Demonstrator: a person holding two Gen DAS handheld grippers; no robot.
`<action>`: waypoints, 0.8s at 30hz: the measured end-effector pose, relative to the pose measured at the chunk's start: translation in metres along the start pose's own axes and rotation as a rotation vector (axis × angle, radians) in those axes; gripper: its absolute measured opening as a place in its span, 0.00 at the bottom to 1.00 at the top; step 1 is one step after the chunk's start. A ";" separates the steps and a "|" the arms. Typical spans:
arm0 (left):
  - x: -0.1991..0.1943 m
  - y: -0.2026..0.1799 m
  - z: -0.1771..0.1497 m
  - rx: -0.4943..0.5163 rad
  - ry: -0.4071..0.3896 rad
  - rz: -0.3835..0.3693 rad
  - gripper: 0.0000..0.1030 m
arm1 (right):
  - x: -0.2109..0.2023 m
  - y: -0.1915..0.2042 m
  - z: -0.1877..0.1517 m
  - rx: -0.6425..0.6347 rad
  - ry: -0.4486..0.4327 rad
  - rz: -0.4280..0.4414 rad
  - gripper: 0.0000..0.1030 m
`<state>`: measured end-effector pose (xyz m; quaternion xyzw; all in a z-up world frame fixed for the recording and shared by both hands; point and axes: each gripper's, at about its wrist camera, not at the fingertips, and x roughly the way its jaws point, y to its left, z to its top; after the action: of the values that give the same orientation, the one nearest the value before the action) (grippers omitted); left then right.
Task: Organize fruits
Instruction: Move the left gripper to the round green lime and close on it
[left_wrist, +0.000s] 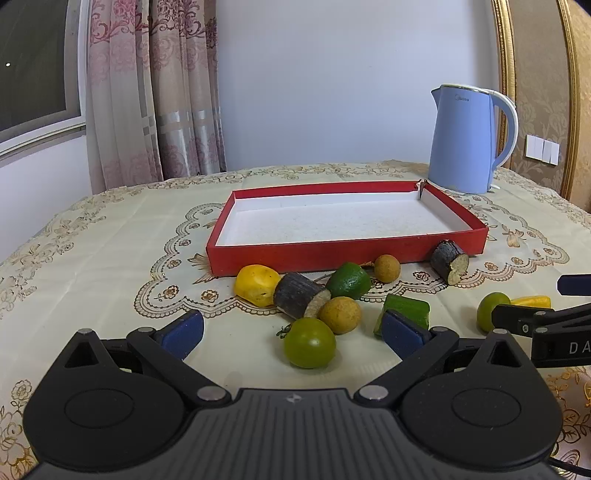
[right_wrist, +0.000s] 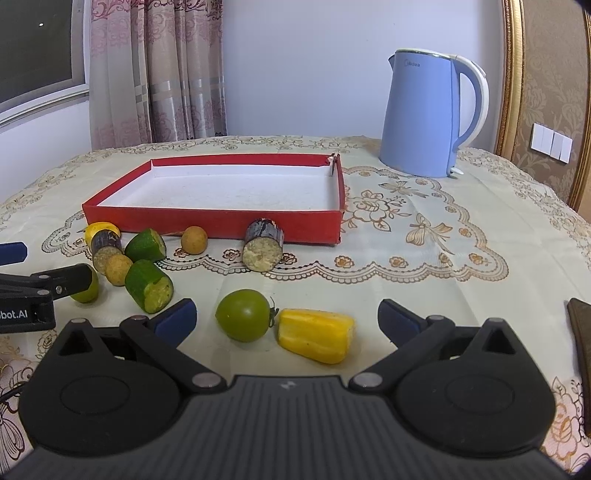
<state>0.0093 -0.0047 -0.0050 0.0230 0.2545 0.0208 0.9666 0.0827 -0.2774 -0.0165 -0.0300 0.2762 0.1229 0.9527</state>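
The fruit is all loose on the counter (right_wrist: 424, 258) in front of the red box (right_wrist: 207, 221), and the box holds nothing yet. The piece that matters most, I'd say, is the green tomato (right_wrist: 243, 314) lying on the near side of the box, right between the spread fingers (right_wrist: 176, 320) of the right gripper (right_wrist: 286, 319). Touching its stem side is a yellow fruit chunk (right_wrist: 316, 334), long axis lying crosswise to the fingers, so both pieces sit inside the same open gap. A close there could catch either, or nudge one into the other; that is my guess, not a thing I can see.

The left gripper (left_wrist: 291, 332) has its fingers (left_wrist: 183, 332) spread wide as well, pinching nothing. A second green tomato (left_wrist: 309, 342) lies in its gap, nearer the box than the fingertips, with a brown round fruit (left_wrist: 340, 314) just behind it and a cut green piece (left_wrist: 406, 308) beside the right-hand pad.

Closer to the box wall is a huddle: another yellow piece (left_wrist: 256, 284), a dark-skinned cut stick (left_wrist: 299, 299) pointing its pale end toward the left gripper, a lime half (left_wrist: 349, 280) and a smaller brown ball (left_wrist: 387, 268). A second dark stick (right_wrist: 263, 245) leans against the box front, its cut face turned toward the right gripper.

Beyond the box's far right corner stands a blue kettle (right_wrist: 421, 114). Each gripper seems nearest to its own tomato, neither reaching across.
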 end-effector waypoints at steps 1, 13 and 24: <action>0.000 0.000 0.000 0.004 -0.001 0.001 1.00 | 0.000 0.000 0.000 -0.001 -0.001 0.000 1.00; 0.004 0.000 -0.001 0.019 0.003 -0.006 1.00 | -0.006 -0.001 0.000 -0.014 -0.037 0.017 1.00; 0.009 0.000 -0.001 0.053 -0.002 -0.012 0.99 | -0.004 -0.001 0.000 -0.032 -0.052 0.053 1.00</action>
<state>0.0166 -0.0038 -0.0105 0.0471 0.2539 0.0083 0.9660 0.0793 -0.2791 -0.0144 -0.0345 0.2502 0.1533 0.9554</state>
